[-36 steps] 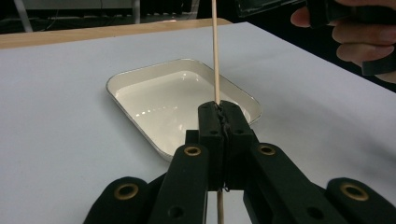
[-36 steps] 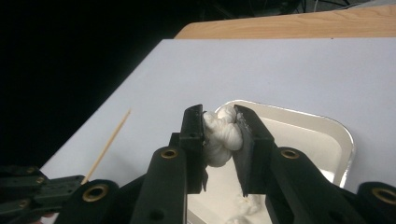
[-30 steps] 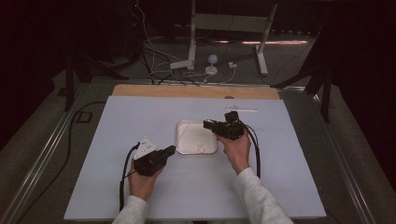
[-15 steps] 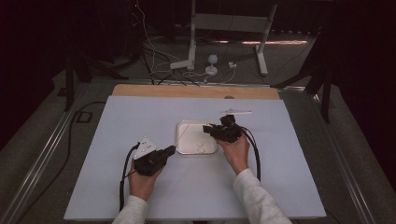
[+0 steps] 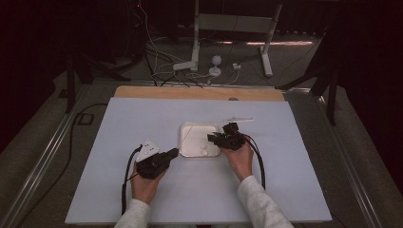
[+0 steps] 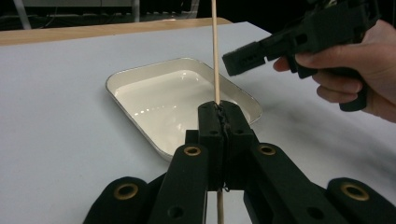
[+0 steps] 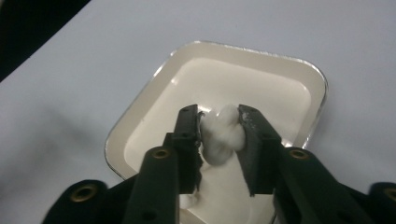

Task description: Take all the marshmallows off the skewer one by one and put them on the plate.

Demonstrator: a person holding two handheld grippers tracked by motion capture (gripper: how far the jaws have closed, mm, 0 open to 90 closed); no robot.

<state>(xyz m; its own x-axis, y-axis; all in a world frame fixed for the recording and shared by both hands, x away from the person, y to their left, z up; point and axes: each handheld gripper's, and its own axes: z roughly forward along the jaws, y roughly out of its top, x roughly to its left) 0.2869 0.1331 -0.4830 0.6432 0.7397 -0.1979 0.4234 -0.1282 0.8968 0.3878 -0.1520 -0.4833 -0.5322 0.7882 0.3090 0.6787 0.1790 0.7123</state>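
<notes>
cotton ball (image 7: 223,134) sat pinched between the right gripper's (image 7: 219,135) jaws over the white enamel tray (image 7: 299,77) on the pale table (image 5: 142,118), while the left gripper (image 6: 219,122) clamped a thin wooden stick (image 6: 215,51) beside the tray.

One white tray (image 5: 199,139) is seen on the surface (image 5: 142,118). One thin wooden stick (image 6: 215,51) is clamped by the left gripper (image 6: 219,109). One white cotton wad (image 7: 223,134) is pinched by the right gripper (image 7: 219,128). Two grippers, two hands and one white card (image 5: 237,119) beyond the tray are counted.
</notes>
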